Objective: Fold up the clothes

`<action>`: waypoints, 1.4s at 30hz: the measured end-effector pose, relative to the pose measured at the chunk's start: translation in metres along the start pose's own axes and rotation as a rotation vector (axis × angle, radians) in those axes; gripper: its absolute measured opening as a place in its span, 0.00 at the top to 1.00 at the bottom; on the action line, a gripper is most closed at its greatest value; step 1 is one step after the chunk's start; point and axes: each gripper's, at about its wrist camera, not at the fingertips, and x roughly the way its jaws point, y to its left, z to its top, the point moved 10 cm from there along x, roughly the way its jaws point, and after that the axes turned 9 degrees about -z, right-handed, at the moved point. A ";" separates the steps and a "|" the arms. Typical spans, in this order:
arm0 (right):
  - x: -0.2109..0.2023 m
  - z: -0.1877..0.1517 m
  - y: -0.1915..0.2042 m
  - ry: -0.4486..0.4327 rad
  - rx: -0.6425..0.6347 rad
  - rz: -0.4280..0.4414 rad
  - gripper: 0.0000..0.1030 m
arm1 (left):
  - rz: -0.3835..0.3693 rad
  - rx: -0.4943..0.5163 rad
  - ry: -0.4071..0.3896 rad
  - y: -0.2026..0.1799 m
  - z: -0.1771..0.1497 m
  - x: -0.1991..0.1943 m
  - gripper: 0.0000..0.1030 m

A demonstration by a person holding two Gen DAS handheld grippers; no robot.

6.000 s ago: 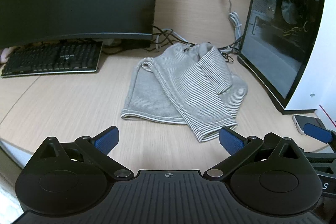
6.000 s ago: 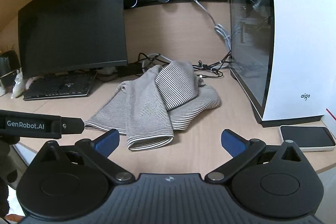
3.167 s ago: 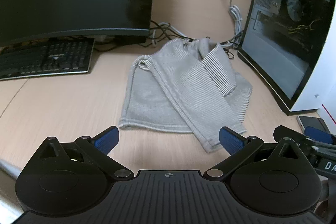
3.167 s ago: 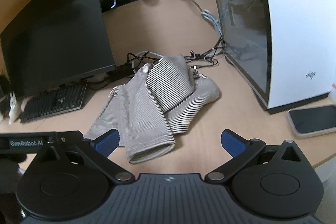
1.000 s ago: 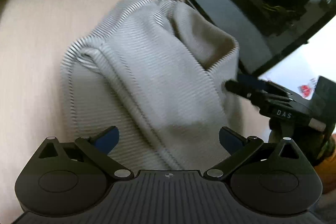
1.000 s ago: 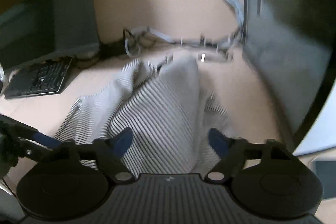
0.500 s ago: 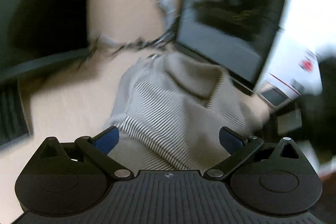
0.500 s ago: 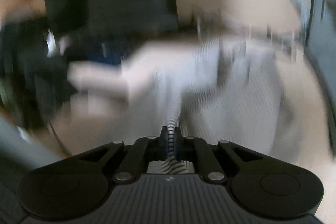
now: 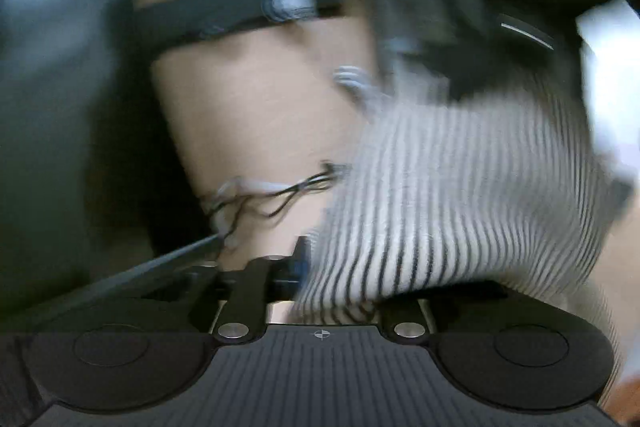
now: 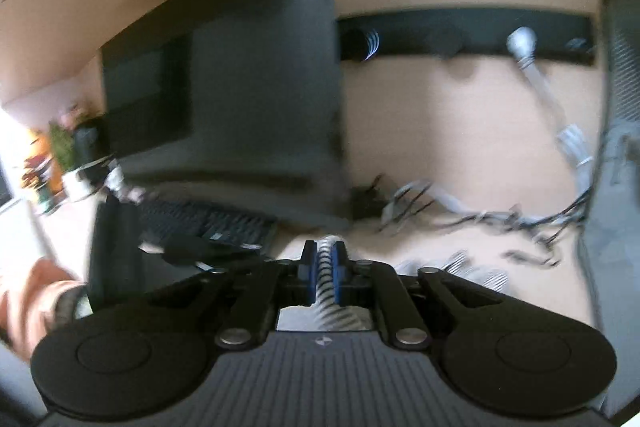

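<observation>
The grey-and-white striped garment (image 9: 460,195) hangs lifted in front of the left wrist camera and covers the right half of that view. My left gripper (image 9: 316,267) is shut on its edge; one blue pad (image 9: 300,259) shows and the other is hidden by cloth. In the right wrist view my right gripper (image 10: 325,273) is shut on a bunched fold of the same garment (image 10: 332,311), with striped cloth pinched between the two blue pads. Both views are motion-blurred.
A black monitor (image 10: 240,87) and keyboard (image 10: 208,223) stand at the left on the wooden desk. Tangled cables (image 10: 480,215) lie at the back below a black power strip (image 10: 460,35). The PC case (image 10: 616,147) stands at the right. A person's hand (image 10: 24,303) shows at the left edge.
My left gripper has gone from open to shut on the garment. Both grippers have risen and the cloth has come up off the desk. The right gripper stays shut on it.
</observation>
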 end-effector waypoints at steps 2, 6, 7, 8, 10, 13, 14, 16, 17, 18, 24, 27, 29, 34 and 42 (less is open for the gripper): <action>0.003 -0.006 -0.014 -0.021 -0.052 -0.090 0.67 | 0.114 -0.191 -0.033 0.063 0.004 -0.014 0.86; 0.024 -0.056 -0.012 0.081 -0.117 -0.131 0.65 | 0.230 -0.637 -0.049 0.179 -0.025 -0.034 0.74; 0.031 -0.072 -0.007 0.119 -0.131 -0.127 0.65 | 0.236 -0.751 -0.052 0.199 -0.039 -0.036 0.59; 0.039 -0.088 -0.002 0.157 -0.146 -0.124 0.63 | 0.246 -0.824 -0.060 0.212 -0.051 -0.040 0.43; 0.052 -0.120 0.008 0.234 -0.174 -0.116 0.62 | 0.267 -0.928 -0.079 0.231 -0.069 -0.050 0.22; 0.062 -0.155 0.030 0.308 -0.274 -0.087 0.47 | 0.279 -1.054 -0.109 0.247 -0.089 -0.066 0.08; 0.063 -0.165 0.034 0.320 -0.323 -0.085 0.41 | 0.279 -1.088 -0.119 0.249 -0.094 -0.071 0.08; 0.065 -0.183 0.041 0.341 -0.428 -0.088 0.39 | 0.282 -1.090 -0.110 0.243 -0.097 -0.075 0.07; 0.068 -0.190 0.044 0.350 -0.479 -0.092 0.34 | 0.281 -1.076 -0.099 0.237 -0.098 -0.075 0.07; 0.072 -0.195 0.045 0.353 -0.526 -0.100 0.32 | 0.275 -1.059 -0.089 0.230 -0.098 -0.075 0.07; 0.079 -0.186 0.018 0.344 -0.603 -0.114 0.89 | 0.126 -0.844 -0.031 0.151 -0.077 -0.051 0.05; 0.082 -0.129 -0.028 0.248 -0.615 -0.245 0.99 | 0.040 -0.659 -0.011 0.099 -0.053 -0.029 0.02; 0.074 -0.058 -0.075 0.105 -0.593 -0.433 1.00 | -0.015 -0.531 0.005 0.061 -0.036 -0.006 0.00; 0.039 0.076 -0.143 -0.170 -0.477 -0.685 1.00 | -0.147 -0.405 0.069 -0.001 -0.038 0.015 0.00; 0.082 -0.009 -0.102 0.102 -0.290 -0.327 0.68 | -0.190 -0.387 0.197 -0.047 -0.080 0.054 0.00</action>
